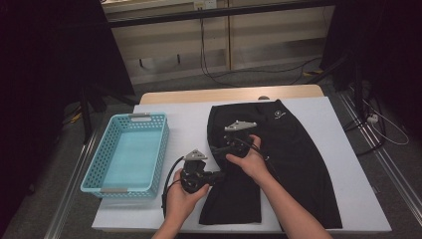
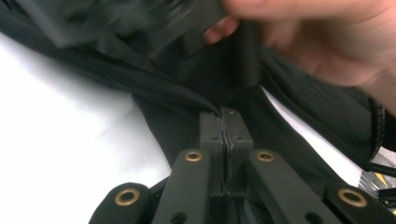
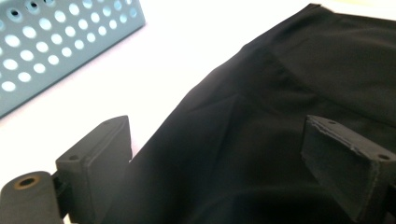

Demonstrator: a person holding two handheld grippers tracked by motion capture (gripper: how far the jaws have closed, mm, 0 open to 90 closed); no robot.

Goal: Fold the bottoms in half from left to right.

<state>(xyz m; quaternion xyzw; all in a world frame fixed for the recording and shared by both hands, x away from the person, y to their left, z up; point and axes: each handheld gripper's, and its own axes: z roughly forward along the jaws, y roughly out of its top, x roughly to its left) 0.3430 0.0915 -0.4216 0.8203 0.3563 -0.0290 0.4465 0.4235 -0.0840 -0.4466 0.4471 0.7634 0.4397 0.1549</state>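
A black garment lies flat on the white table cover, its printed waist end toward the far side. My left gripper is at the garment's left edge, near the front. In the left gripper view that gripper is shut on a pinched fold of the black cloth. My right gripper hovers over the same left edge, a little farther back. In the right gripper view the gripper stands open, with the cloth below the jaws and nothing gripped.
An empty light-blue perforated basket stands on the left of the table, also seen in the right gripper view. Bare white cover lies between basket and garment. Cables trail across the floor beyond the table's far edge.
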